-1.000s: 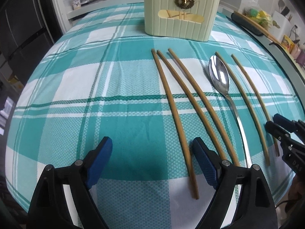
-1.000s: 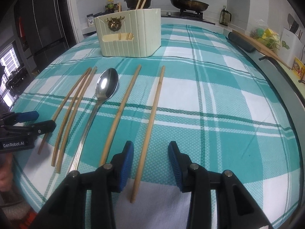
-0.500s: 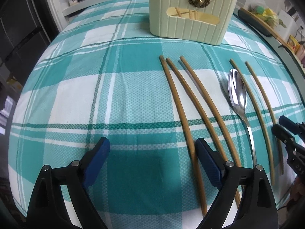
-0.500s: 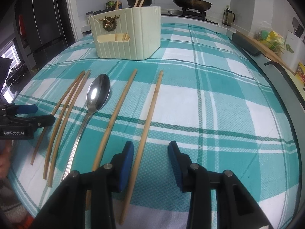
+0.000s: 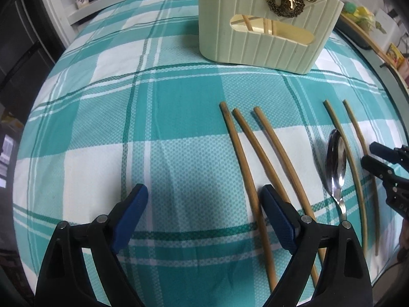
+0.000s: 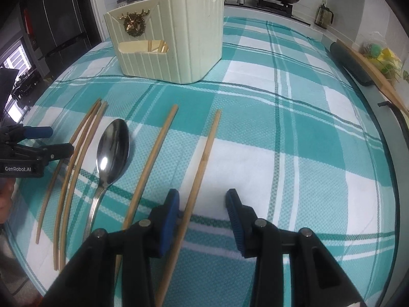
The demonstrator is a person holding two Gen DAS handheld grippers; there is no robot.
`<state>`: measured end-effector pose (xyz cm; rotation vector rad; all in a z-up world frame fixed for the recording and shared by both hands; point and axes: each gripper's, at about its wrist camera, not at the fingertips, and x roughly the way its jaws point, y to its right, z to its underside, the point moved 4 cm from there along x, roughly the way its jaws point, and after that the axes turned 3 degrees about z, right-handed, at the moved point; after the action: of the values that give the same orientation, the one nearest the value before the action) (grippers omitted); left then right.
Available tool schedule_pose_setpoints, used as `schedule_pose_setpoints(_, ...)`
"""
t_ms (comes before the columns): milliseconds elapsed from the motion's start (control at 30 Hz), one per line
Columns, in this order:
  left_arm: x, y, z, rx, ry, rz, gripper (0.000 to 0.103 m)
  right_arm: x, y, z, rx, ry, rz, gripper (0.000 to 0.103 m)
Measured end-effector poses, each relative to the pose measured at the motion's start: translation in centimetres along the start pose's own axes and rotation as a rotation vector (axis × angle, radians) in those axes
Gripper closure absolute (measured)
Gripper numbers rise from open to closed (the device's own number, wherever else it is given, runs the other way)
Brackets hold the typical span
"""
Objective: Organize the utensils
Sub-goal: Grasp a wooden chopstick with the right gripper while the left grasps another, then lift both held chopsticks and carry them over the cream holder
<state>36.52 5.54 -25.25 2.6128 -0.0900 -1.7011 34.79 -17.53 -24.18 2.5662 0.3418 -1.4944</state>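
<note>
Here, five wooden chopsticks and a metal spoon (image 6: 112, 151) lie side by side on the table's teal plaid tablecloth (image 6: 294, 140), in front of a cream ribbed utensil holder (image 6: 168, 41) bearing a brass deer-head emblem (image 6: 134, 24). More chopsticks stand inside the holder. The left gripper (image 5: 203, 212) hangs with its blue-padded fingers (image 5: 130, 212) spread wide and empty, just beside the leftmost chopstick (image 5: 245, 179). The right gripper (image 6: 202, 217) is partly spread, released, with the rightmost chopstick (image 6: 202, 168) running between its fingers (image 6: 168, 217) without visible pressing. In the right wrist view, the left gripper's body reads "GenRobot.AI".
</note>
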Motion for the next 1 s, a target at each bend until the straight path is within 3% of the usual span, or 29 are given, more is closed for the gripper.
schedule_pose_setpoints(200,0.4,-0.4,-1.4,0.007,0.015,0.004,0.018,1.7,-0.3,-3.0,-0.002,-0.022,-0.011,0.064)
schedule_pose_setpoints(300,0.4,-0.3,-1.9,0.006,0.022,0.000,0.029,2.4,-0.3,-4.0,0.000,-0.017,-0.001,0.069)
schedule_pose_setpoints(500,0.6,0.4,-3.5,0.010,0.026,-0.001,0.068,3.4,0.0,-5.9,0.019,-0.002,0.020,0.092)
schedule_pose_setpoints(567,0.8,0.7,-4.0,0.015,0.036,0.002,0.091,3.7,0.0,-6.4,0.034,0.003,0.021,0.094)
schedule_pose_setpoints(600,0.9,0.8,-4.2,0.017,0.039,0.006,0.094,3.8,0.1,-6.7,0.045,0.004,0.016,0.095)
schedule_pose_setpoints(800,0.2,-0.4,-4.3,-0.042,0.070,0.017,0.099,3.9,0.8,-7.1,0.106,0.036,-0.033,0.097)
schedule_pose_setpoints(1000,-4.3,-1.6,-4.0,-0.079,0.159,0.039,0.099,0.5,1.9,-7.0,0.164,0.108,-0.091,0.097)
